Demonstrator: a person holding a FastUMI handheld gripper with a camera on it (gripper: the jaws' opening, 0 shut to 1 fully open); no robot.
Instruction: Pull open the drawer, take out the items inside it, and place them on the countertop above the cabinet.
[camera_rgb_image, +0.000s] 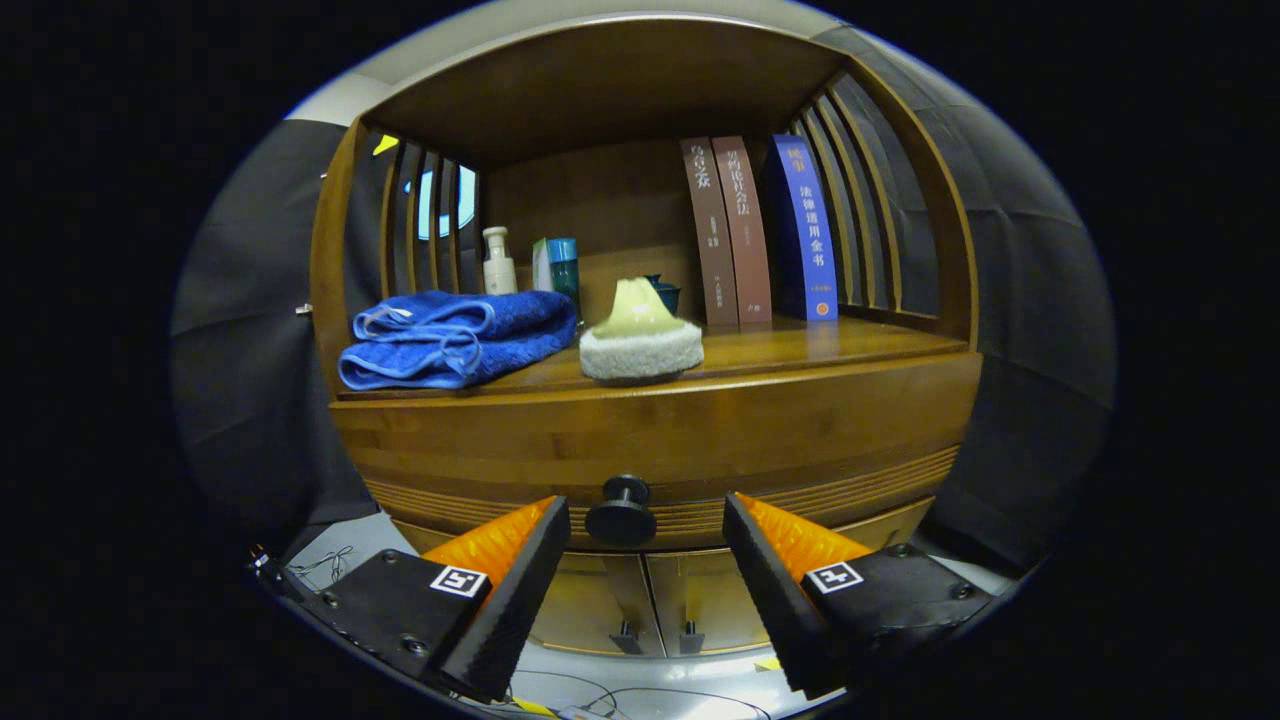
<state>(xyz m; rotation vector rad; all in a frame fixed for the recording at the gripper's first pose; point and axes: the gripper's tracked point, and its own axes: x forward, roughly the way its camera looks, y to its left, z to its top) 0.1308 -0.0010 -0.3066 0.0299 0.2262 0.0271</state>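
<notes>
The drawer (650, 445) is a wide, brown wooden front with grooved lines along its lower edge, sitting flush and shut in the cabinet (640, 590) just under the tabletop (800, 350). Its round dark knob (621, 512) stands out at the middle of the front, at 6 o'clock from the fluffy pale item on the tabletop, and lies in the gap between the spread fingers of the gripper (645, 515), touching neither. Below the drawer, two pale cabinet doors meet at a centre seam, each carrying a small dark handle.
</notes>
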